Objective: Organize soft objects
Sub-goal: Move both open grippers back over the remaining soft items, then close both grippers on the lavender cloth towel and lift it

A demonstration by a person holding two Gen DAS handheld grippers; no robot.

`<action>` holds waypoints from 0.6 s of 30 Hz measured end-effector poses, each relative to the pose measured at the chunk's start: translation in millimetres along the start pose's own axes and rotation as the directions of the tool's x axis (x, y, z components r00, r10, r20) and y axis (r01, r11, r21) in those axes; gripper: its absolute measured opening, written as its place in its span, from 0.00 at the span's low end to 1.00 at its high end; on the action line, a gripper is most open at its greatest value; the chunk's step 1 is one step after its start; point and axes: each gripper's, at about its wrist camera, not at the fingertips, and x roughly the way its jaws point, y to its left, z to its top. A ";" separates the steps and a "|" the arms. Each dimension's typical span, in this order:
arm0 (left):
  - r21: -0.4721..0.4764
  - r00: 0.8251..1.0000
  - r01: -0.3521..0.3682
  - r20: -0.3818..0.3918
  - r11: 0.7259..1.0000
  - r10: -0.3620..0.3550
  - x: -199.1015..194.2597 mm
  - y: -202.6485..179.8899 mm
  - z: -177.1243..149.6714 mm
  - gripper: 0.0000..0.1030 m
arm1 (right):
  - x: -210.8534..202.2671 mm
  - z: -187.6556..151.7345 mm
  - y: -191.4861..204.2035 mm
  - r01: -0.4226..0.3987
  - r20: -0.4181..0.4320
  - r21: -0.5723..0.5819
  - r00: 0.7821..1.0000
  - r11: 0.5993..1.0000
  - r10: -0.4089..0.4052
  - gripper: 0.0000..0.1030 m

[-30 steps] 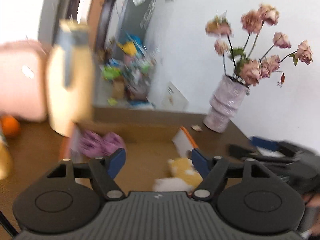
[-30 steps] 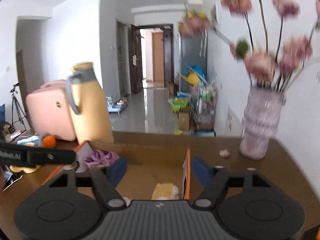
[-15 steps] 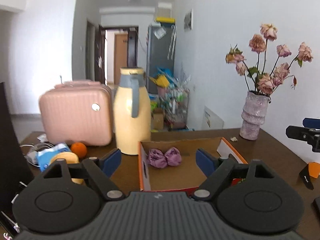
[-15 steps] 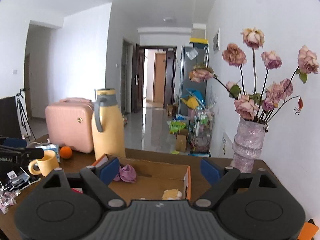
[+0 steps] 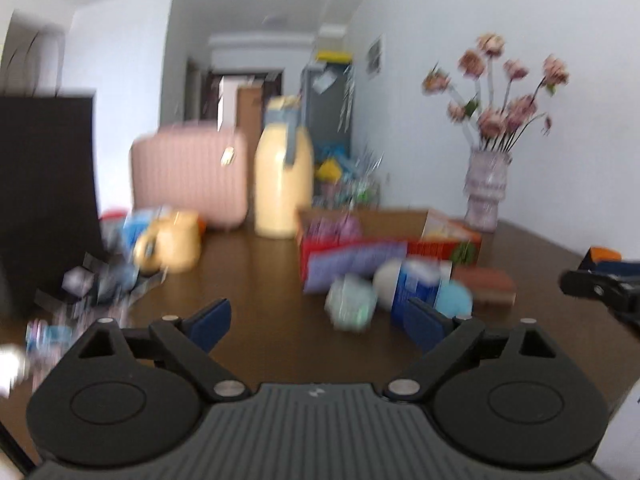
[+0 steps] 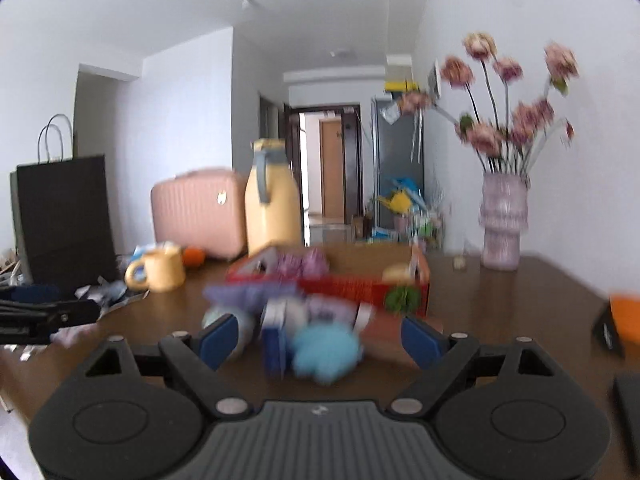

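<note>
Both pairs of tongs had pulled back and dropped away from the cardboard box (image 5: 384, 236) since the earlier frames, when they hung right over its open top; now the box sat farther off on the brown counter (image 5: 248, 280) and a cluster of small soft things in front of it had come into view. The left tongs (image 5: 316, 320) stood wide apart with nothing between them, having just been opening further. The right tongs (image 6: 320, 334) also stood wide apart and empty, having opened earlier in that second.

Inside the box a purple soft thing (image 6: 302, 262) lay at the back and a yellow plush (image 6: 396, 270) sat by the right wall, so those two looked already put away. Still loose on the counter, just in front of the box, were a pale green ball (image 5: 352, 306), a fluffy blue ball (image 6: 326, 350), a blue and white packet (image 5: 416, 288) and a brown block (image 5: 486, 286); blur hid finer detail.

Judging by this, the hands had retreated to fetch the next pieces. The blue ball lay almost in line with the right tongs, the green ball nearer the left.
</note>
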 end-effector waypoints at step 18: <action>-0.149 0.989 0.102 -0.095 0.984 -0.117 102.2 21.0 26.3 0.92 | 78.7 8.7 -0.6 -0.070 -0.093 0.134 0.992 0.988 0.083 0.73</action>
